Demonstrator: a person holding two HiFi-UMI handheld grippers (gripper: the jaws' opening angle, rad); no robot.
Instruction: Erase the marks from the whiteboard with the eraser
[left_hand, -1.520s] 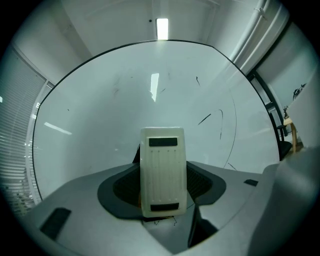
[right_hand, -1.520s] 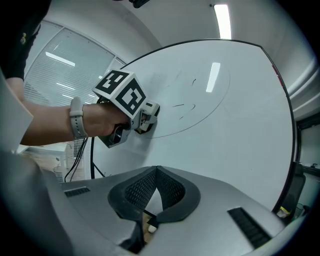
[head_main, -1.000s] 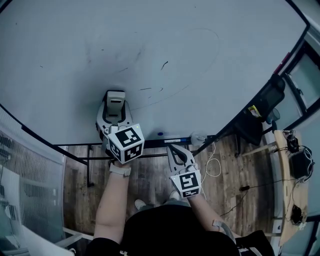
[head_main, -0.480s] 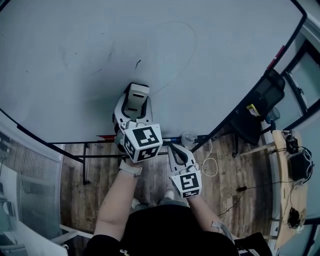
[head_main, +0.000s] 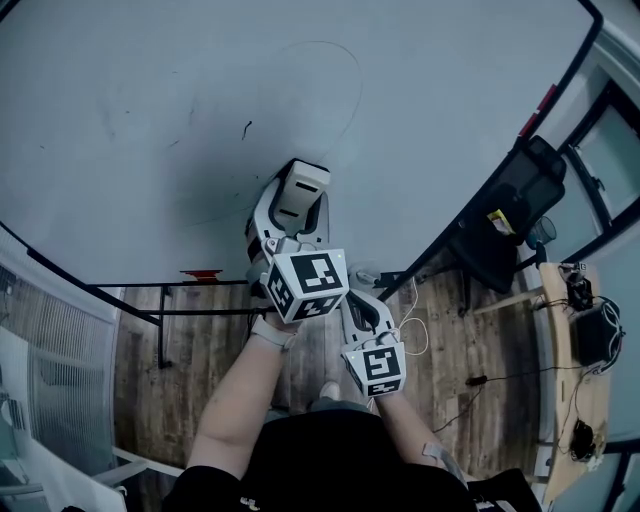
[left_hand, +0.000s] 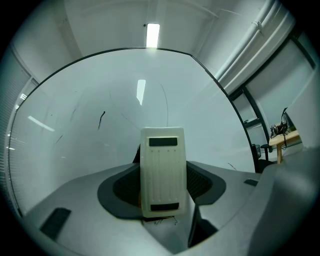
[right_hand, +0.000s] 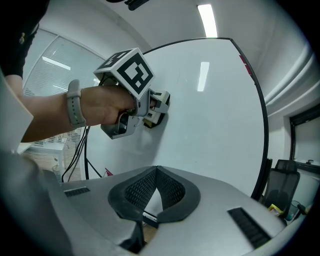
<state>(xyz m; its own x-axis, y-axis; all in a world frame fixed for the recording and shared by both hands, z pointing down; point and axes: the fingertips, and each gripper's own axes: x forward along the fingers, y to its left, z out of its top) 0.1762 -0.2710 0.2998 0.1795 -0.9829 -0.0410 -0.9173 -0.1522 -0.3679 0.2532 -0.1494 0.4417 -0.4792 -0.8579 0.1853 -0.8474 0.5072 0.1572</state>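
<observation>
The eraser (left_hand: 161, 172) looks light and rigid, a hard plastic shell whose smooth back could slip. The best hold is across its two long sides, near the middle, so that it stays flat on the whiteboard (head_main: 420, 120). The left gripper (head_main: 292, 215) has it that way, with the jaws closed on its sides and its back facing the camera. It is a pale cream, rounded-off block with fine lengthwise ridges and a dark slot at each end. Its wiping face seems to be pressed to the whiteboard, though no view shows the contact. It sits low on the whiteboard, near the bottom edge.

A short dark stroke (head_main: 245, 130) lies above it and to the left, and a faint arc (head_main: 345, 60) lies higher up.

The right gripper (right_hand: 156, 172) hangs below the whiteboard's bottom edge, its jaws closed on nothing.
</observation>
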